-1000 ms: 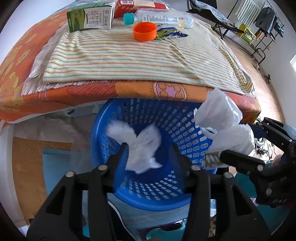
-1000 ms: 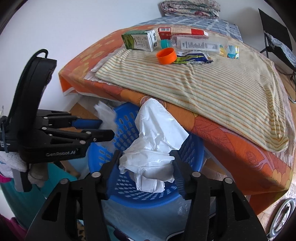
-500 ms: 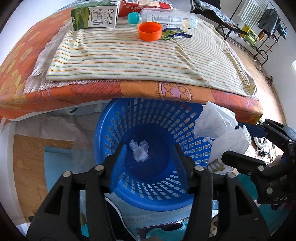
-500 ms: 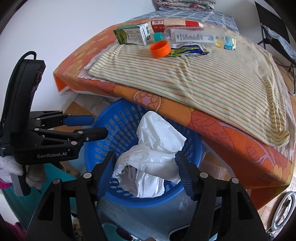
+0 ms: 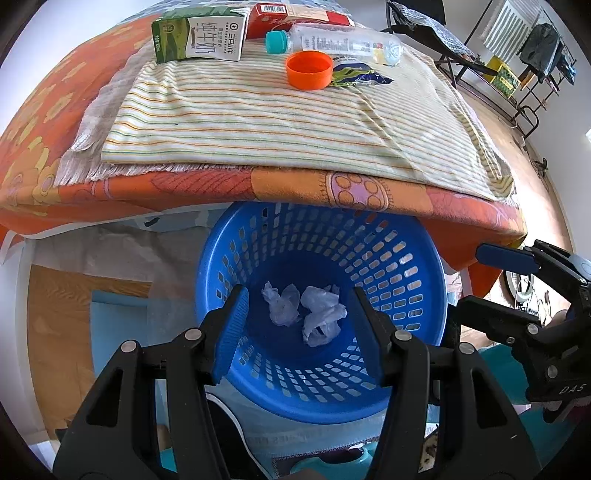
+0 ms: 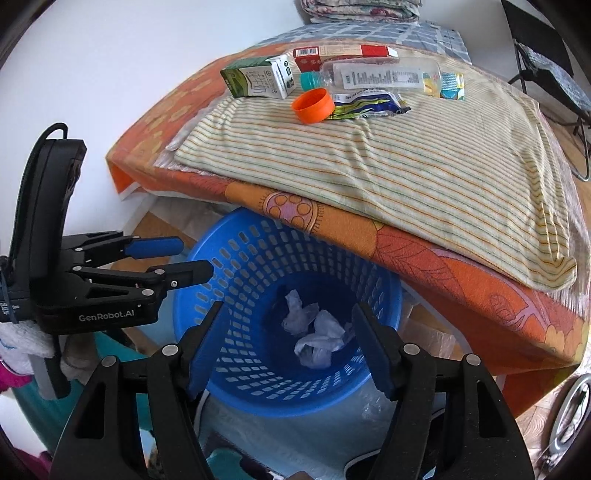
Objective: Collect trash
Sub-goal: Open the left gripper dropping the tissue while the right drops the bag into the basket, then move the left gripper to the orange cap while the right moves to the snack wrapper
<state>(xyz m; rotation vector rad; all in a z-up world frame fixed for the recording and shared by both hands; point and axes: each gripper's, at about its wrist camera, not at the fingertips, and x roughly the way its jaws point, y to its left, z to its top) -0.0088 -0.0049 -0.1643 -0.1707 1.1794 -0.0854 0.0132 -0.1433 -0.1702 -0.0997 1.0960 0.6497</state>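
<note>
Fingers of the left gripper point(image 5: 297, 328) stand apart with nothing between the pads; the jaws have just been opening. Straight beyond the tips, down in the bottom of the blue basket point(image 5: 413, 266), lie two crumpled white wads point(image 5: 304, 314), side by side and touching, neither with a clear long axis. Past the basket, above the fingertips, the table point(image 5: 258, 188) edge overhangs its far rim. Farther still, on the striped cloth point(image 5: 240, 122), a carton point(image 5: 199, 35) lies on its side with its long axis running left to right, gabled top to the right. A bottle point(image 5: 343, 44) lies flat too, teal cap pointing left toward the carton. An orange cap point(image 5: 309, 70) sits open side up, just nearer than the bottle, touching a wrapper point(image 5: 358, 75). At the right of the fingers the right gripper point(image 5: 476, 277) reaches in, also parted.

From the right wrist, the right gripper point(image 6: 288, 343) is likewise spread and empty-handed, its jaws having just been opening. Both wads point(image 6: 316, 336) rest in the basket point(image 6: 380, 291) floor between and beyond its tips. Left of the fingers, the left gripper point(image 6: 188, 260) hangs over the basket rim. Beyond, the carton point(image 6: 258, 79), bottle point(image 6: 376, 75), orange cap point(image 6: 312, 105) and wrapper point(image 6: 369, 105) lie on the cloth point(image 6: 406, 162), bottle lengthwise left to right, cap end left.
</note>
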